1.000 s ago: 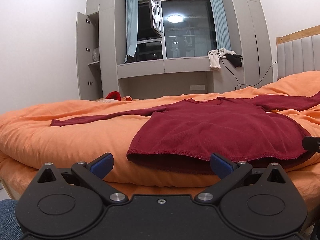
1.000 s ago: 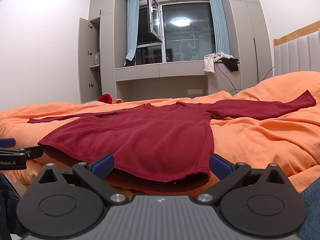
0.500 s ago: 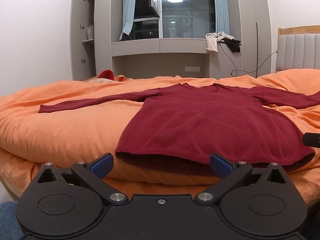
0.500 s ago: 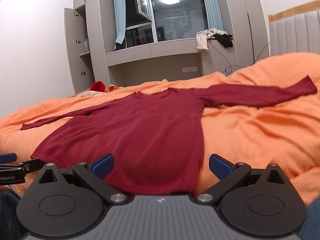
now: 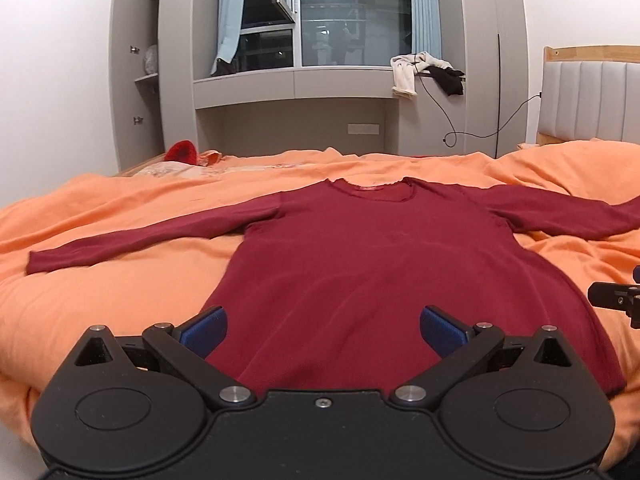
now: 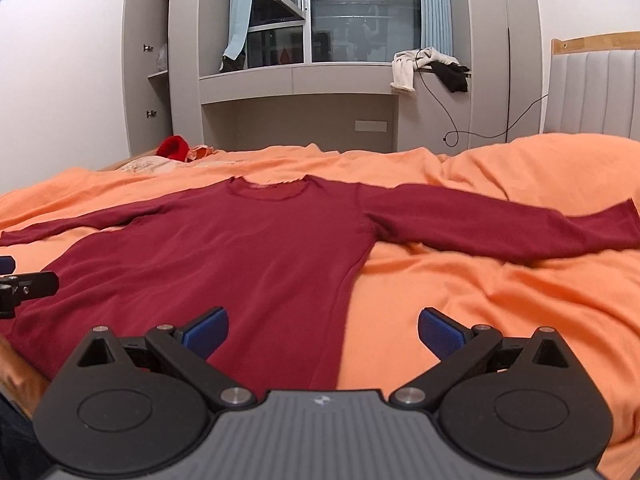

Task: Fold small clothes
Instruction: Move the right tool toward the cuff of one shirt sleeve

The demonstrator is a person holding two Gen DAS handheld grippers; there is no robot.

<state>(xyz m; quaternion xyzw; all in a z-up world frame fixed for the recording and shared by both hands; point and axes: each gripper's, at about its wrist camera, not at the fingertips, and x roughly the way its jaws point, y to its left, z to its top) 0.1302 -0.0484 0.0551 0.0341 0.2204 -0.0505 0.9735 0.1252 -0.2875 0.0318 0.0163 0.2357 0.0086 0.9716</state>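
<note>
across the middle of both frames, the dark red long-sleeved top lies face up and flat on the orange duvet, neck hole toward the top of the picture, hem at the bottom edge, one sleeve running to the left edge and one to the right. nothing is folded yet, so by my reading this is the very start: the approach to the first fold.

the left gripper hovers low at the bottom centre of its view, blue pads spread wide, nothing between them, red cloth showing through the gap. the right gripper is likewise wide and empty, sitting over the top's right side seam, half over cloth, half over duvet. each tool peeks into the other's frame at the side edge.

the next move likely calls for a pinch on an edge, a hem corner or a sleeve, thin cloth only, not the soft quilt below it.

the duvet is puffy and creased, rising at right. behind, at the top of the frame: a dark window with a ceiling lamp reflected, pale blue curtains, grey cabinets with an open door at upper left, clothes draped on the sill, a padded headboard at right, a red item at the far left of the bed.
</note>
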